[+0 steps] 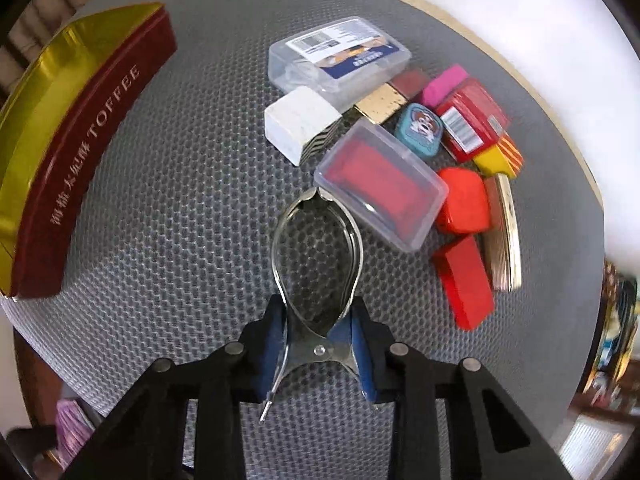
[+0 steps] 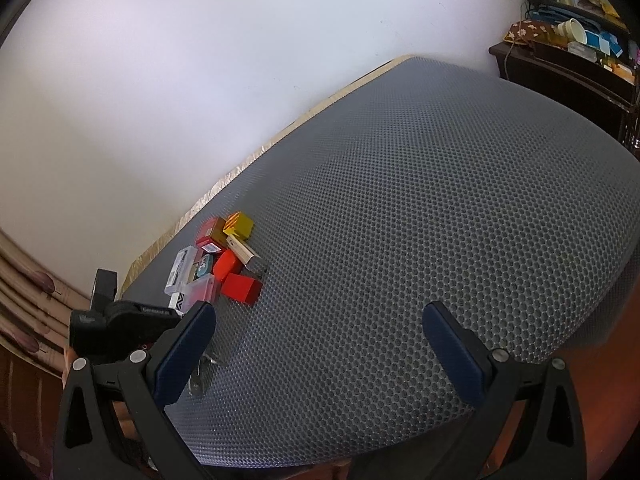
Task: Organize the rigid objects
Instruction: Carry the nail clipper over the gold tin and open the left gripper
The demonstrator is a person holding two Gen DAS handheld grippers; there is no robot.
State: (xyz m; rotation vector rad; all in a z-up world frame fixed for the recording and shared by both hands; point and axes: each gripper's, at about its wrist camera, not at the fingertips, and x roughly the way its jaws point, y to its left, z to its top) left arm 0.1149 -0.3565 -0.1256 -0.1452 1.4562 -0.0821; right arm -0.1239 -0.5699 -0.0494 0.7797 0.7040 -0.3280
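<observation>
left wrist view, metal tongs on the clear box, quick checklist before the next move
1. Left gripper squeezing the metal tongs: ok, blue pads press both handles.
2. Tong tips on the corner of the clear box with the red insert: ok, tips meet at its near corner.
3. Grip firm enough to lift: cannot tell.
4. Box free of neighbours: not ok, the orange block sits against it.
5. Toffee tin open to receive: ok, gold inside shows.
6. Right gripper clear: ok, open and empty over the mat.
</observation>
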